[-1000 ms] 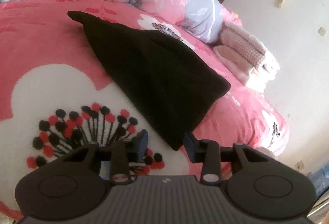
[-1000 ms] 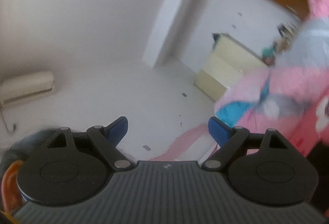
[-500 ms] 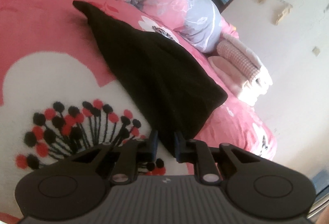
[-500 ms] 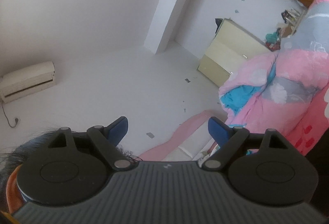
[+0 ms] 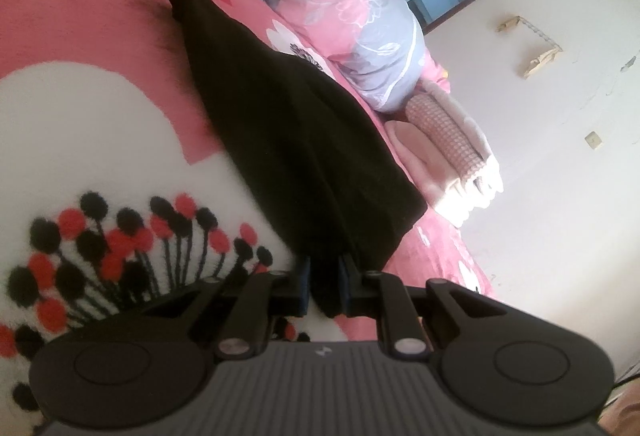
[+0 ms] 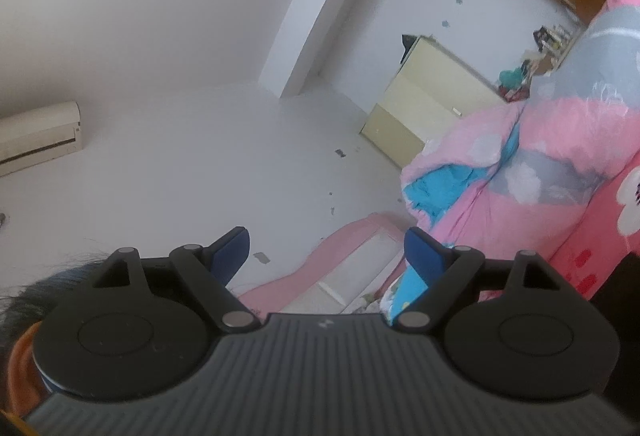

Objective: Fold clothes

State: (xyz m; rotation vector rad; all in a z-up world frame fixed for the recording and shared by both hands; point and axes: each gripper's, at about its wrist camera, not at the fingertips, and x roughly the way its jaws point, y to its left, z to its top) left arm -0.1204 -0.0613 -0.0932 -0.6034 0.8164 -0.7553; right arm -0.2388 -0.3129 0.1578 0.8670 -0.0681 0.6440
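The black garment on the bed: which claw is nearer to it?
Left. The left claw pinches the black garment's near corner; the right claw is open, aimed at the far wall.

Black tool [image 6: 326, 250] with blue fingertips [image 6: 424, 254], ribbed grey housing, silver pivot screws

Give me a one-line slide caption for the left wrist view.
Left gripper pinches the near corner of a black garment lying on a pink floral bedspread.
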